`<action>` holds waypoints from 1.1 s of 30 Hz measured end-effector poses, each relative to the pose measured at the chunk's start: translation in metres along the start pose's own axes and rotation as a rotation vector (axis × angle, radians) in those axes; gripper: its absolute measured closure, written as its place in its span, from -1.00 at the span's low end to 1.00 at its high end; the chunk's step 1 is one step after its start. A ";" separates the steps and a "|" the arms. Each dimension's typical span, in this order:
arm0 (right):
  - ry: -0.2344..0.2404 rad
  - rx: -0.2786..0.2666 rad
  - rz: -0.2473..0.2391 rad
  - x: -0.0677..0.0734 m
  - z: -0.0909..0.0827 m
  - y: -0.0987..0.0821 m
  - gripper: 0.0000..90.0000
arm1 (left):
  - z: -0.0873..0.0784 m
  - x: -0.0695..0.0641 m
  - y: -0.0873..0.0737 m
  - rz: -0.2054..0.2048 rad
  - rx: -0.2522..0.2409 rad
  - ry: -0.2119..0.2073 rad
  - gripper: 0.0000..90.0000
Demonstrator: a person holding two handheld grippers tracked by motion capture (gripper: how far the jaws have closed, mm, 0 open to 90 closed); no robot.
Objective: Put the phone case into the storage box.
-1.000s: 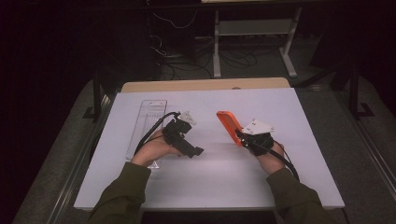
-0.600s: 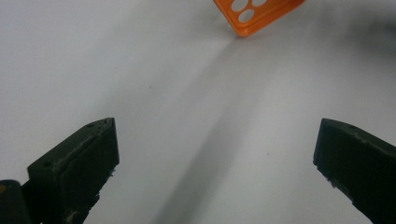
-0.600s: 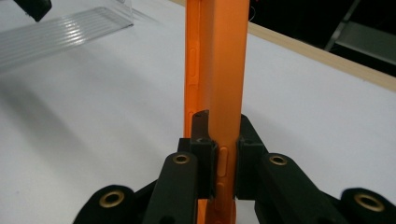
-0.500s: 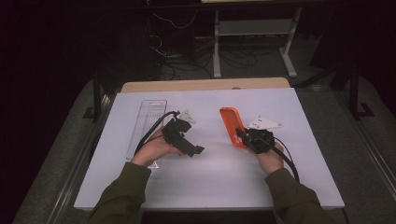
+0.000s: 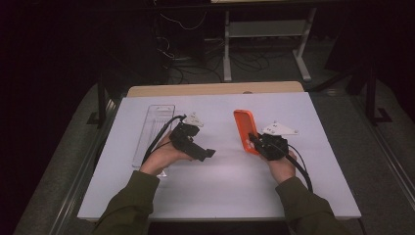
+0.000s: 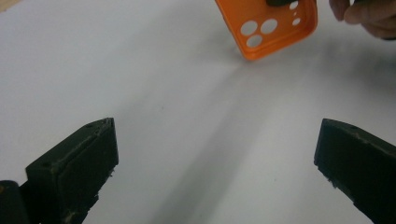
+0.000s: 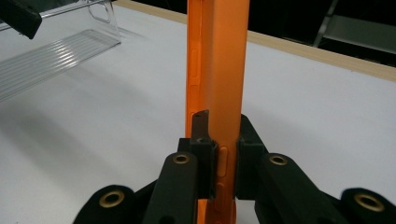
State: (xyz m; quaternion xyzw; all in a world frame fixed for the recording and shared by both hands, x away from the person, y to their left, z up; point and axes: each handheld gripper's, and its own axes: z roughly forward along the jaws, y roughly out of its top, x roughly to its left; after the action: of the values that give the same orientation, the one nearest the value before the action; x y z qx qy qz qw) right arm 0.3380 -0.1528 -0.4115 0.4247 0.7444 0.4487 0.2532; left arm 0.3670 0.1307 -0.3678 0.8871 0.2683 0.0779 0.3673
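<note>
While the left claw hovers wide open and empty at the middle of the white desk, the right claw clamps an orange case right of center, a clear tray lying at left.

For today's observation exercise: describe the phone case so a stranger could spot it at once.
Start at the white table. On its right half, the right tool pinches the orange phone case. It is bright orange; the tray to the left is clear.
</note>
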 end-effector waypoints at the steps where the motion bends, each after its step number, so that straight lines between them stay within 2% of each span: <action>1: 0.000 0.002 0.006 0.001 0.000 0.000 0.78 | 0.000 -0.001 0.000 -0.020 -0.012 -0.002 -1.00; 4: -0.003 -0.010 0.003 0.001 0.000 0.000 0.78 | -0.001 0.000 0.000 -0.035 -0.055 0.010 -1.00; 5: -0.004 -0.012 0.002 0.001 0.000 0.000 0.78 | 0.000 0.000 0.000 -0.057 -0.082 0.009 -1.00; 8: -0.003 -0.009 0.006 0.001 0.000 0.000 0.78 | -0.001 0.002 -0.001 -0.085 -0.132 0.018 -1.00; 10: -0.003 -0.006 0.007 0.002 0.000 0.000 0.78 | -0.002 0.005 -0.002 -0.096 -0.162 0.009 -1.00; 11: -0.002 -0.005 0.007 0.002 0.000 0.000 0.78 | -0.001 0.005 -0.003 -0.116 -0.177 -0.002 -1.00; 12: -0.006 -0.013 -0.007 0.001 0.000 0.000 0.78 | -0.002 0.006 -0.003 -0.111 -0.187 -0.008 -1.00; 14: -0.007 -0.014 -0.006 0.001 0.001 0.000 0.78 | -0.001 0.007 -0.004 -0.116 -0.194 -0.014 -1.00; 16: -0.009 -0.013 -0.007 0.002 0.001 0.000 0.78 | -0.001 0.007 -0.003 -0.098 -0.201 -0.013 -1.00; 17: -0.009 -0.014 -0.006 0.002 0.001 0.000 0.78 | -0.001 0.006 -0.003 -0.105 -0.207 -0.015 -1.00; 20: -0.010 -0.016 -0.010 0.002 0.001 0.000 0.78 | 0.000 0.005 -0.003 -0.094 -0.211 -0.017 -1.00; 30: -0.012 -0.024 -0.007 0.009 0.006 0.000 0.78 | 0.000 0.008 -0.003 -0.098 -0.224 -0.022 -1.00; 33: -0.013 -0.031 0.007 0.012 0.008 0.000 0.78 | 0.000 0.008 -0.002 -0.110 -0.233 -0.024 -1.00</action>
State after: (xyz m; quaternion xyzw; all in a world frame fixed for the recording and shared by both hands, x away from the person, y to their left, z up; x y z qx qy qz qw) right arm 0.3382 -0.1391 -0.4151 0.4262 0.7343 0.4583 0.2631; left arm 0.3724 0.1365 -0.3697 0.8233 0.3015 0.0775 0.4747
